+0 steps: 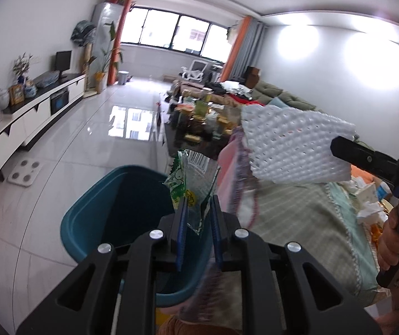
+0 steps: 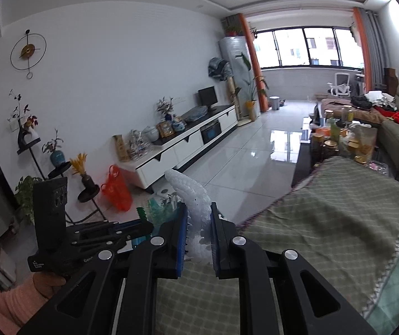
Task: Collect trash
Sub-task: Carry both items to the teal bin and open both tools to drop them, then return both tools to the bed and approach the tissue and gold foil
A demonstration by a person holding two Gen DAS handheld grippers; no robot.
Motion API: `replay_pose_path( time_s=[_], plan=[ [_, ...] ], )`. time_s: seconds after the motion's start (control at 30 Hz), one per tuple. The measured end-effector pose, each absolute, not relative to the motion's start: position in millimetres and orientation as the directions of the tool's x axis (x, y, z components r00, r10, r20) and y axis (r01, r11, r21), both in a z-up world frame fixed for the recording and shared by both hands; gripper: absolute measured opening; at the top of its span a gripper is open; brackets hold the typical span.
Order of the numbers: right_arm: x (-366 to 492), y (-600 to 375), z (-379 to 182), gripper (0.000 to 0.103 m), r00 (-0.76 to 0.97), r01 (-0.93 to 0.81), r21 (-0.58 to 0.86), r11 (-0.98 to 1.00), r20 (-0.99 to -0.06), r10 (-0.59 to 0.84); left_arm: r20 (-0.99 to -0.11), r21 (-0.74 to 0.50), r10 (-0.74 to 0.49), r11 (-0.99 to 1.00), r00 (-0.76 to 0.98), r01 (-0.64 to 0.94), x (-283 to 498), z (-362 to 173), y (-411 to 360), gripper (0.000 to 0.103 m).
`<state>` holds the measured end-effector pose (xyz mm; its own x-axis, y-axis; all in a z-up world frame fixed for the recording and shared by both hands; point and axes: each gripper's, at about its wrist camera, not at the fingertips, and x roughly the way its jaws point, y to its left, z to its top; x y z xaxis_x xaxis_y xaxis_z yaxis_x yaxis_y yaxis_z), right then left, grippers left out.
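Observation:
My left gripper [image 1: 198,205] is shut on a clear and green plastic wrapper [image 1: 189,180] and holds it over the open teal bin [image 1: 101,215]. My right gripper [image 2: 198,212] is shut on a white foam fruit net [image 2: 196,198]. In the left wrist view the foam net [image 1: 291,145] hangs from the right gripper's fingers [image 1: 364,159], above the table and to the right of the bin. In the right wrist view the left gripper [image 2: 146,227] sits at lower left with the wrapper [image 2: 157,209] in it.
A green checked tablecloth [image 2: 324,212] covers the table under my right gripper. A cluttered coffee table [image 1: 202,122] and a sofa [image 2: 394,136] lie ahead. A white TV cabinet [image 2: 182,145] lines the left wall. A red bag [image 2: 117,187] and a scale [image 1: 23,171] lie on the floor.

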<state>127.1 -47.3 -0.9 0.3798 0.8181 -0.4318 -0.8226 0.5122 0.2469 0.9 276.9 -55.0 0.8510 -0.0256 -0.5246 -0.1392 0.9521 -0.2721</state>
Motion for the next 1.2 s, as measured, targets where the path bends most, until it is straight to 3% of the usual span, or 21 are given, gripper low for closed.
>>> replay_pose_path(
  time_s=[0.33, 0.53, 0.67, 0.7, 0.77, 1.0, 1.2],
  plan=[
    [157, 20, -39, 0.016, 0.274, -0.823, 0.289, 0.488, -0.552, 0.788, -0.600, -0.283, 0.010, 0.933, 0.800, -0.223, 8, -86, 305, 0.018],
    [168, 44, -52, 0.018, 0.235, -0.814, 0.296, 0.499, -0.618, 0.750, -0.629, -0.302, 0.005, 0.920, 0.778, -0.251, 15, -95, 312, 0.031],
    [171, 48, -58, 0.036, 0.230, -0.801, 0.306, 0.515, -0.638, 0.735, -0.635, -0.310, 0.015, 0.911, 0.772, -0.272, 16, -95, 316, 0.039],
    [171, 47, -59, 0.043, 0.233, -0.799, 0.305, 0.518, -0.638, 0.734, -0.634, -0.311, 0.018, 0.910, 0.773, -0.276, 15, -95, 316, 0.040],
    [169, 44, -58, 0.046, 0.240, -0.798, 0.303, 0.521, -0.634, 0.735, -0.628, -0.308, 0.031, 0.908, 0.777, -0.284, 13, -91, 314, 0.041],
    [162, 14, -41, 0.048, 0.274, -0.797, 0.311, 0.518, -0.578, 0.769, -0.566, -0.291, 0.057, 0.920, 0.822, -0.264, 1, -66, 300, 0.052],
    [144, -41, -18, 0.053, 0.365, -0.789, 0.271, 0.552, -0.517, 0.775, -0.470, -0.317, -0.042, 0.940, 0.881, -0.124, -8, -42, 266, 0.064]
  ],
)
